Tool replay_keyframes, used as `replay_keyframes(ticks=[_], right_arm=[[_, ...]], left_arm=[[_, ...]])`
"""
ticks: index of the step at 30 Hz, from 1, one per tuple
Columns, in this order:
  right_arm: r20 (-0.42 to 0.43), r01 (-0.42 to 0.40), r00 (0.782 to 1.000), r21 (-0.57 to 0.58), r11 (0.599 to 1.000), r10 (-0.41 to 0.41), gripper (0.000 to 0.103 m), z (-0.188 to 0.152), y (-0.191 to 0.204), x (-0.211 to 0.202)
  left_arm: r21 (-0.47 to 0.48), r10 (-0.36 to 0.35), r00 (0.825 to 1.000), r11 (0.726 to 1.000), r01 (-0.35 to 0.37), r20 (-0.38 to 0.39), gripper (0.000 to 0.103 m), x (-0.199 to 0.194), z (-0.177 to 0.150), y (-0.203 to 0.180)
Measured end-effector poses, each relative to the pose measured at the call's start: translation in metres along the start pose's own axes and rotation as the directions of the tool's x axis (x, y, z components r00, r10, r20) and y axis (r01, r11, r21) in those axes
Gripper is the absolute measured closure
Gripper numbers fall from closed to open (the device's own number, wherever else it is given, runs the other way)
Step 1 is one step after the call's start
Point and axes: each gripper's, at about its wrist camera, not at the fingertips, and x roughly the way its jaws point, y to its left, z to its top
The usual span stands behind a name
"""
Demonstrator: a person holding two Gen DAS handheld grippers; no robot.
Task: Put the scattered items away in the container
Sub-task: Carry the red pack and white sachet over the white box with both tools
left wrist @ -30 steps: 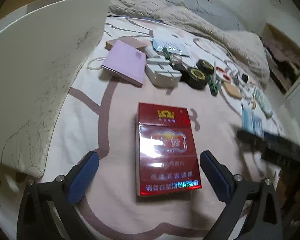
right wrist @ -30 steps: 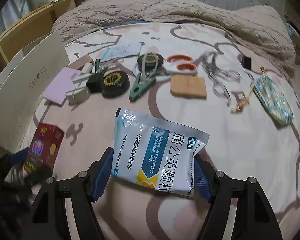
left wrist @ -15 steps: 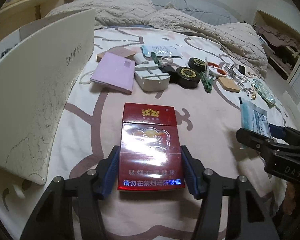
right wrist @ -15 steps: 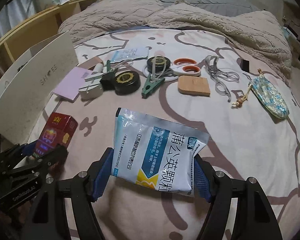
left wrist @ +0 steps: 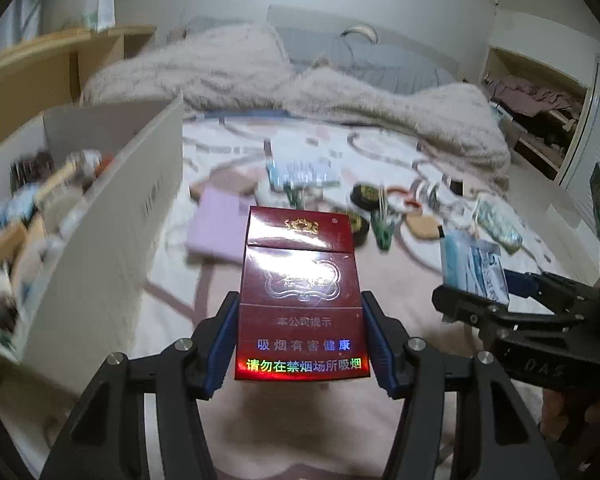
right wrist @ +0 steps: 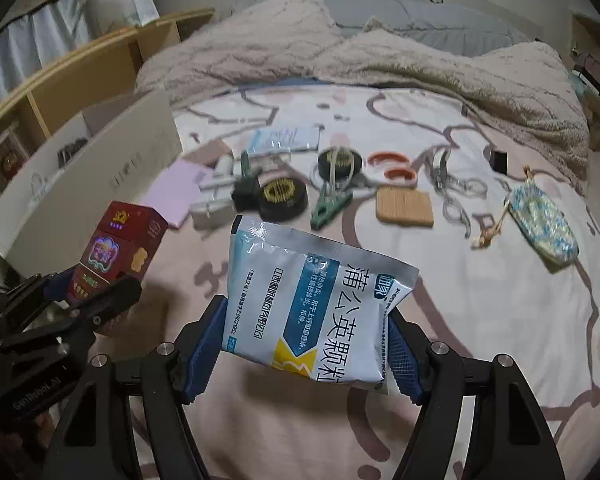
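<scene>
My left gripper is shut on a red cigarette pack and holds it raised above the bed; the pack also shows in the right wrist view. My right gripper is shut on a white and blue medicine sachet, also lifted; the sachet shows at the right of the left wrist view. The white box stands to the left with several items inside; it also shows in the right wrist view.
Scattered on the bedsheet: a purple notepad, black tape rolls, a green clip, a wooden coaster, scissors, a floral pouch, a white adapter. A rumpled blanket lies beyond.
My left gripper closed on the cigarette pack and lifted it off the bed, so the box's inside now shows. My right gripper rose a little with the sachet.
</scene>
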Motion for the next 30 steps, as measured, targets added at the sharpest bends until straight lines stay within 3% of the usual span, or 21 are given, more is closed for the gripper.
replay_keyframes(ticks=[9, 14, 25, 30], right_arm=[[0.073, -0.013, 0.997, 0.000, 1.000, 0.013, 0.029, 0.031, 0.007, -0.016], [0.082, -0.041, 0.996, 0.005, 0.999, 0.040, 0.029, 0.043, 0.019, -0.017], [0.128, -0.077, 0.988, -0.072, 0.994, 0.086, 0.029, 0.068, 0.070, -0.024], [0.135, -0.090, 0.985, -0.128, 0.988, 0.107, 0.029, 0.080, 0.102, -0.022]], left_arm=[[-0.041, 0.021, 0.992, 0.999, -0.016, 0.124, 0.045, -0.026, 0.054, 0.021], [-0.082, 0.064, 0.983, 0.995, -0.050, 0.174, 0.045, -0.044, 0.065, 0.051], [-0.157, 0.215, 0.966, 0.969, -0.193, 0.142, 0.045, -0.063, 0.063, 0.133], [-0.200, 0.228, 0.970, 0.957, -0.208, 0.083, 0.045, -0.061, 0.051, 0.162]])
